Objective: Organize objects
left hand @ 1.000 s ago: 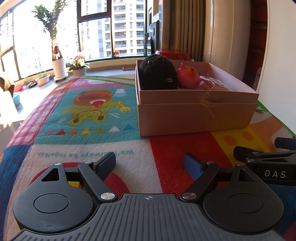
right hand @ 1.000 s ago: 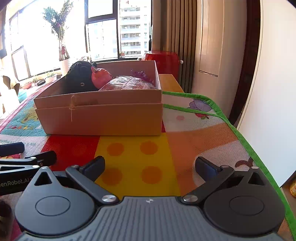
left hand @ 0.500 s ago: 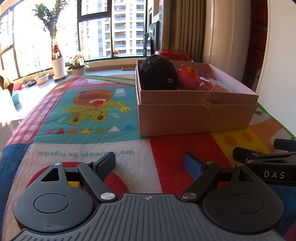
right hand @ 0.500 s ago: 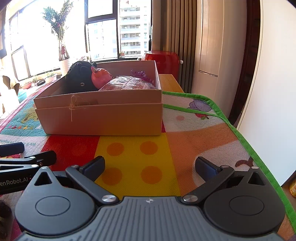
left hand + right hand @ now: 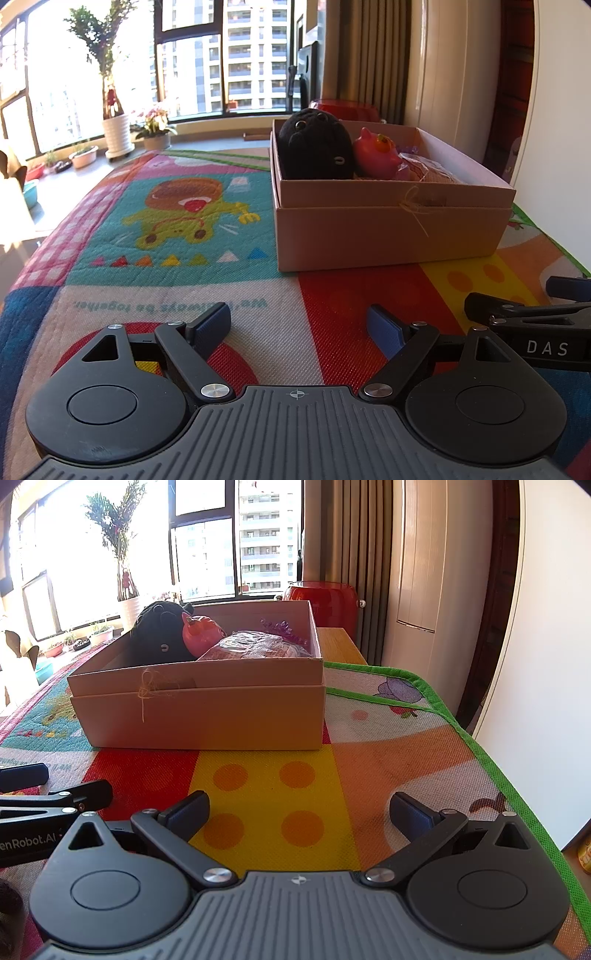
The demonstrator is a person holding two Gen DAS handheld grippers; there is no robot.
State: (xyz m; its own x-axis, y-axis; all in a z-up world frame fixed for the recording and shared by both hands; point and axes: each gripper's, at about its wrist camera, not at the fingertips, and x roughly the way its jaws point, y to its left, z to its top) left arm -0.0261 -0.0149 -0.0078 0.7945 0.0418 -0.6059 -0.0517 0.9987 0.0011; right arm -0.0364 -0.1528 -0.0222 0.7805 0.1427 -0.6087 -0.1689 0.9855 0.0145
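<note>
A tan cardboard box (image 5: pixel 388 232) stands on the colourful play mat (image 5: pixel 177 221); it also shows in the right wrist view (image 5: pixel 207 716). Inside it are a black plush toy (image 5: pixel 314 147), a pink pig toy (image 5: pixel 376 155) and a clear plastic bag (image 5: pixel 255 648). My left gripper (image 5: pixel 299 325) is open and empty, low over the mat, short of the box. My right gripper (image 5: pixel 299 812) is open and empty over the yellow patch, to the right of the left gripper. Each gripper's side shows in the other's view.
The mat's green edge (image 5: pixel 476 738) runs along the right, with a white wall (image 5: pixel 546 646) beyond it. A red stool (image 5: pixel 325 602) and curtains stand behind the box. Potted plants (image 5: pixel 114 122) line the window at the far left.
</note>
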